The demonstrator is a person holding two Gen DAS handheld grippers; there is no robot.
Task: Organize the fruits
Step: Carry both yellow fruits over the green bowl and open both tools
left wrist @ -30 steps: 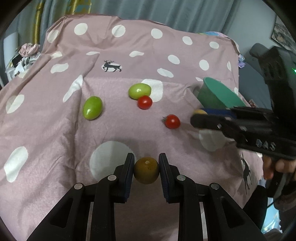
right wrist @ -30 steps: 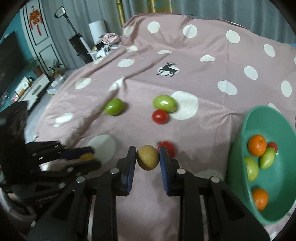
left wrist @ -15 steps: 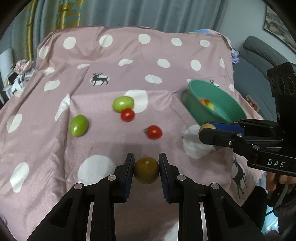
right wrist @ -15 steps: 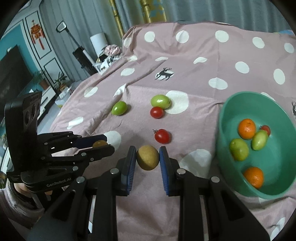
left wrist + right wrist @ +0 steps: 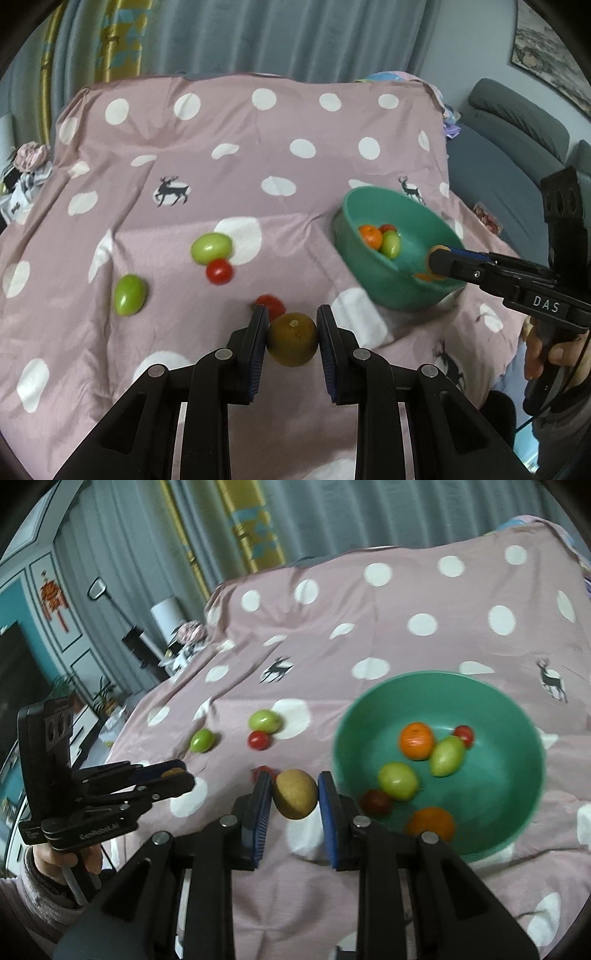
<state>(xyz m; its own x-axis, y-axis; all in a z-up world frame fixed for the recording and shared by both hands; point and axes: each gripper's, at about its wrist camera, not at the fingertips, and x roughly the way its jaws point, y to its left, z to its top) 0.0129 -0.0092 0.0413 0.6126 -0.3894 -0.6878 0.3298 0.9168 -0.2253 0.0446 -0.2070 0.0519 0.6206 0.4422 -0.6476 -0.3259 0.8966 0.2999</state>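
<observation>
My left gripper [image 5: 292,338] is shut on a brown-green round fruit [image 5: 292,343] and holds it above the pink dotted cloth [image 5: 258,177]. My right gripper [image 5: 294,796] is shut on a tan round fruit [image 5: 295,794] beside the near left rim of the green bowl [image 5: 517,805]. The bowl holds oranges, green fruits and small tomatoes. On the cloth lie two green fruits [image 5: 211,247] [image 5: 129,295] and two red tomatoes [image 5: 219,271] [image 5: 271,304]. The right gripper shows in the left wrist view [image 5: 439,262] over the bowl [image 5: 373,273].
A grey sofa [image 5: 517,140] stands to the right of the cloth-covered surface. Curtains hang behind it. A TV cabinet and plants [image 5: 92,701] are at the far left. The left gripper and hand show in the right wrist view [image 5: 173,779].
Both grippers have risen and moved right toward the bowl, each still holding its fruit. The right gripper's fruit has come up to the bowl's rim.
</observation>
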